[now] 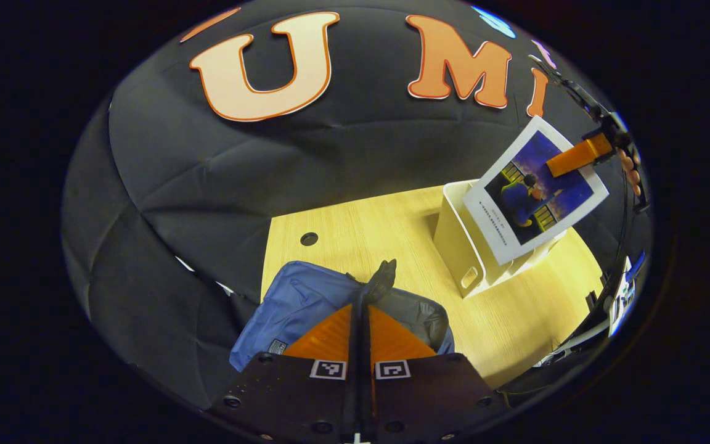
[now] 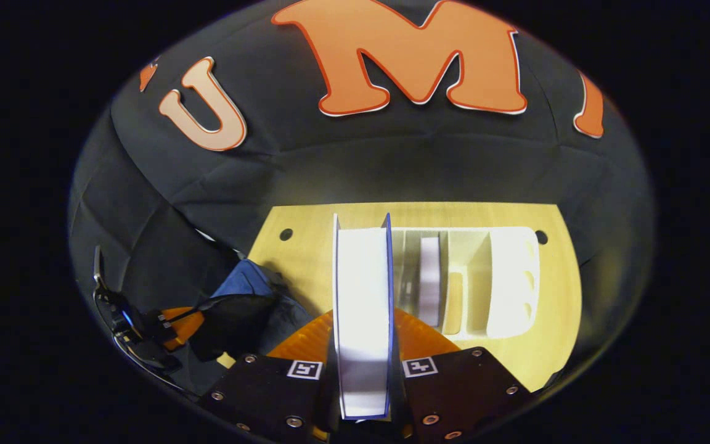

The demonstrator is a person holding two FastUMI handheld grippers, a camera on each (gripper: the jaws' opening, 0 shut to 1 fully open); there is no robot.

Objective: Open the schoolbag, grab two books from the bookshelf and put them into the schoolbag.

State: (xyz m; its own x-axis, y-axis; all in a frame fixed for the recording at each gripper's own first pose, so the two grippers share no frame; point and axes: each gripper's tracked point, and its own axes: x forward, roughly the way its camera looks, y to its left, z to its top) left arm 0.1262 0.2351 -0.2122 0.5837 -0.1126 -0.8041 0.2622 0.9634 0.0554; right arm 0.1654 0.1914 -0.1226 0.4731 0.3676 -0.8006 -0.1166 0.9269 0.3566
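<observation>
The right tongs (image 2: 361, 370) clamp a blue-covered book (image 2: 362, 308) above the white bookshelf (image 2: 509, 283), hiding part of it; left tongs (image 1: 360, 327) pinch the blue schoolbag's (image 1: 293, 302) black strap (image 1: 381, 280).

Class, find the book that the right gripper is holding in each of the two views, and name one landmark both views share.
Left gripper view: the book is at upper right, cover facing the camera, in front of the white bookshelf.
Right gripper view: it stands edge-on at bottom centre, between the right gripper fingers.
Shared landmark: the white bookshelf on the wooden table.
</observation>
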